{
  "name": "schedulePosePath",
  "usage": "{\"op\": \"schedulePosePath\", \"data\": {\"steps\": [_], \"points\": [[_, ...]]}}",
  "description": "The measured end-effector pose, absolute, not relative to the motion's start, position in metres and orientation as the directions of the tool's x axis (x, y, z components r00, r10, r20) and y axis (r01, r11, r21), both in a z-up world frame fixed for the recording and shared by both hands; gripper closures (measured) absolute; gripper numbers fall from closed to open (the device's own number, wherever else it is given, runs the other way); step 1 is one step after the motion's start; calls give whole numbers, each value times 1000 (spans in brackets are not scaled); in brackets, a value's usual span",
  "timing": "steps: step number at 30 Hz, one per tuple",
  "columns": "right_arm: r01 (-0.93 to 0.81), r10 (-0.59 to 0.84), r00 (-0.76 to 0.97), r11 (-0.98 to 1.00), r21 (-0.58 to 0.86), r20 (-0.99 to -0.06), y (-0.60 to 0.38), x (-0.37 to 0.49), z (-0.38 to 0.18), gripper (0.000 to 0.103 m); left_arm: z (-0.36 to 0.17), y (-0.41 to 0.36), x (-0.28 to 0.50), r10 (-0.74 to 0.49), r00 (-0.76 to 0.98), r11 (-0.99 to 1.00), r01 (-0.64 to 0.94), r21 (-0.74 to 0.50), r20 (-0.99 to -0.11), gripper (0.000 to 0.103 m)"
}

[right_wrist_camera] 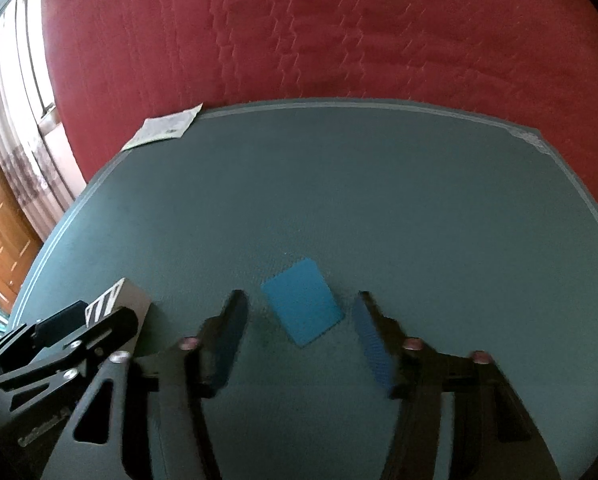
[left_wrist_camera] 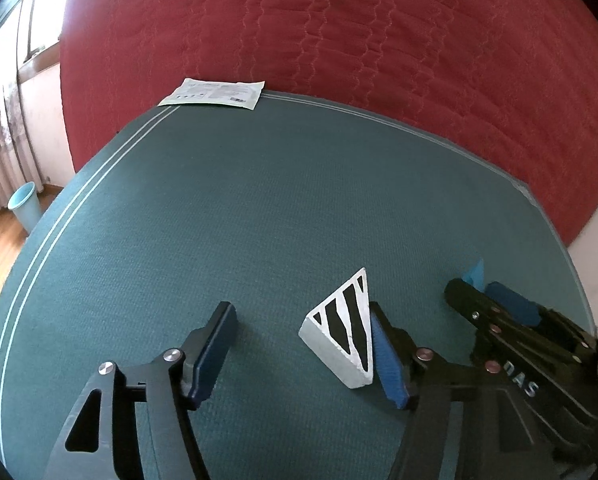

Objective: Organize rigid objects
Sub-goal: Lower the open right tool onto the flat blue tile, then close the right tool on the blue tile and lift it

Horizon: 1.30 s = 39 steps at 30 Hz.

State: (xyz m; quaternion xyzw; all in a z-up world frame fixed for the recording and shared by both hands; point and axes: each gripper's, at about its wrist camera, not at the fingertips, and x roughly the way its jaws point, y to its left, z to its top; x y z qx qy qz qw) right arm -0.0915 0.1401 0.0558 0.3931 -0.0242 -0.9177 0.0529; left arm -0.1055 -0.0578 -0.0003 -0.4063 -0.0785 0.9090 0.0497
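A white wedge block with black stripes point(left_wrist_camera: 345, 330) lies on the teal mat point(left_wrist_camera: 259, 208), between the fingers of my left gripper point(left_wrist_camera: 301, 354) and against its right finger point(left_wrist_camera: 387, 360). The left gripper is open. The wedge also shows at the left of the right wrist view point(right_wrist_camera: 119, 300). A flat blue block point(right_wrist_camera: 303, 302) lies on the mat just ahead of my right gripper point(right_wrist_camera: 299, 340), which is open with a finger on each side of it. A corner of the blue block shows in the left wrist view point(left_wrist_camera: 475, 272) behind the right gripper.
A white printed packet point(left_wrist_camera: 215, 94) lies at the mat's far left corner, partly on the red quilted cover point(left_wrist_camera: 339, 28). It also shows in the right wrist view point(right_wrist_camera: 165, 128). A light blue bin point(left_wrist_camera: 23, 210) stands on the wooden floor at left.
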Motion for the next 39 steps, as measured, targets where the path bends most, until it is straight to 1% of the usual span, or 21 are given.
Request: {"op": "schedulePosePath", "data": {"steps": [2,12,13,14,17,18,22,24,29,39], "points": [[76,-112,-687,-994,82,-718,141,-91,56,62,0,-58,-105,156,-665,-982,-28,-185,-730,35],[61,-114,-692,-993,99,-713,141,-84,54,62,-2,-58,-107,159,-668,-982,-33,-185,-727,35],[60,-113,-692,-993,100,-713,140,-84,54,62,-2,-58,-107,164,-668,-982,-37,-187,-726,37],[60,-114,-692,-993,100,-712,140,-82,54,62,-2,-59,-108,170,-666,-981,-43,-190,-726,41],[57,-117,-694,-993,107,-710,141,-76,54,62,-2,-56,-110,178,-665,-981,-59,-187,-725,49],[56,-119,-694,-992,111,-710,141,-74,53,62,-2,-56,-110,180,-665,-981,-63,-186,-725,51],[52,-123,-695,-991,121,-708,144,-63,51,62,-2,-54,-110,189,-664,-980,-82,-181,-724,64],[52,-124,-696,-991,122,-708,145,-57,50,62,-2,-53,-111,189,-665,-980,-86,-177,-723,69],[45,-122,-701,-991,128,-703,147,-45,51,62,-3,-54,-112,183,-669,-982,-88,-168,-720,71],[42,-105,-728,-993,109,-677,140,-25,49,62,3,-43,-100,171,-702,-985,-115,-126,-691,71]]}}
